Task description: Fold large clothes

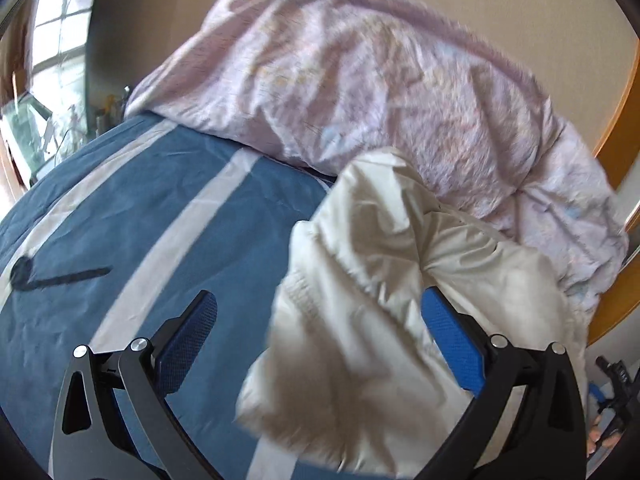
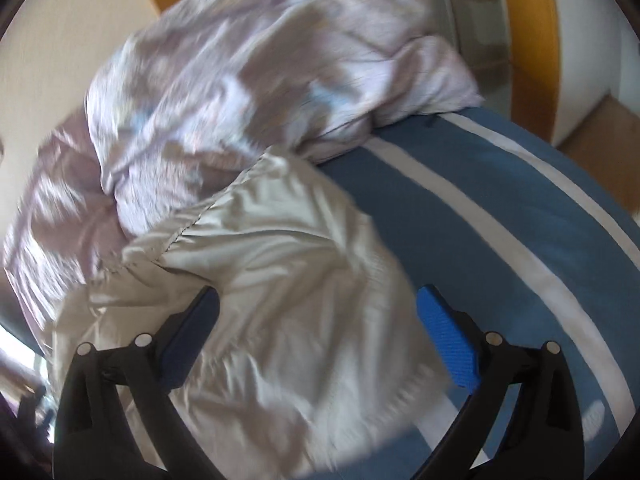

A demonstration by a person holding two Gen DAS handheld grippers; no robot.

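A cream-white jacket (image 1: 384,280) lies crumpled on the blue bed cover with white stripes (image 1: 140,216). My left gripper (image 1: 320,304) is open just above the jacket's left part, its fingers wide apart and holding nothing. In the right wrist view the same jacket (image 2: 280,280) fills the lower middle. My right gripper (image 2: 318,300) is open over it and holds nothing. The striped cover (image 2: 500,208) shows to the right.
A bulky pale pink duvet (image 1: 360,80) is heaped behind the jacket, also in the right wrist view (image 2: 240,80). A black strap (image 1: 52,276) lies on the cover at left. A window (image 1: 52,60) is far left. An orange wooden frame (image 2: 544,32) stands behind.
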